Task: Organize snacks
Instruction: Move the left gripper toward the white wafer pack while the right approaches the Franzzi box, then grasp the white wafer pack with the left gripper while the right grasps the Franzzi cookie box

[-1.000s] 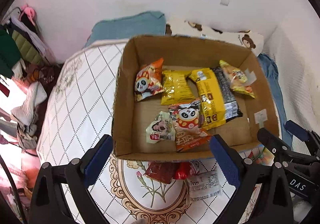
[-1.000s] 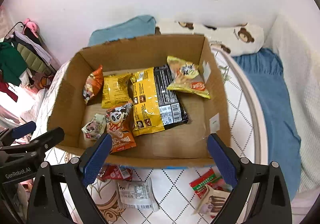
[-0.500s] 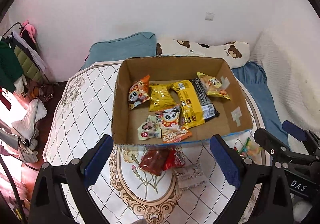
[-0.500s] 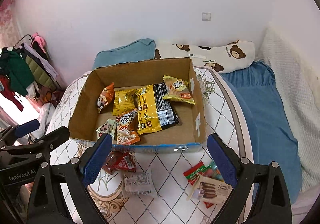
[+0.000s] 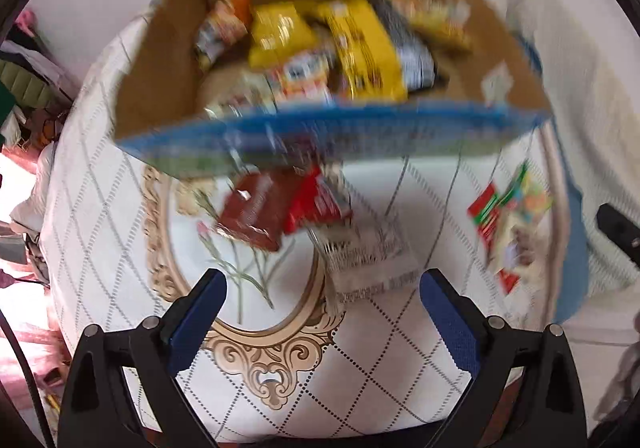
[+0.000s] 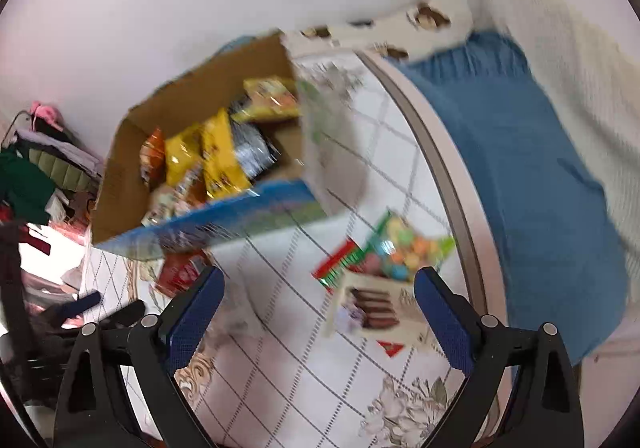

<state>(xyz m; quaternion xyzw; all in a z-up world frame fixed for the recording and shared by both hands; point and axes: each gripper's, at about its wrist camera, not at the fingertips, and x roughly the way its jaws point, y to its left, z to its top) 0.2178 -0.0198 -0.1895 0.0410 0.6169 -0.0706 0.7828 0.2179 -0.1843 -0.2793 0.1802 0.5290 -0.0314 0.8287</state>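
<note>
The left black plastic claw [image 5: 320, 312] has two angular arms with triangular cut-outs, each tipped by a dark blue textured pad [image 5: 196, 322] and fastened with round silver screws. The right black plastic claw [image 6: 318, 310] is built alike, with the same blue pads [image 6: 442, 322] and silver screws at its pivots.

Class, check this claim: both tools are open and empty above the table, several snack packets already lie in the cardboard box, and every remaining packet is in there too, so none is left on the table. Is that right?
Not quite. Packets still lie on the table outside the cardboard box: the left wrist view shows a dark red packet, the right wrist view a colourful candy bag. The left tool and right tool are open and empty.
</note>
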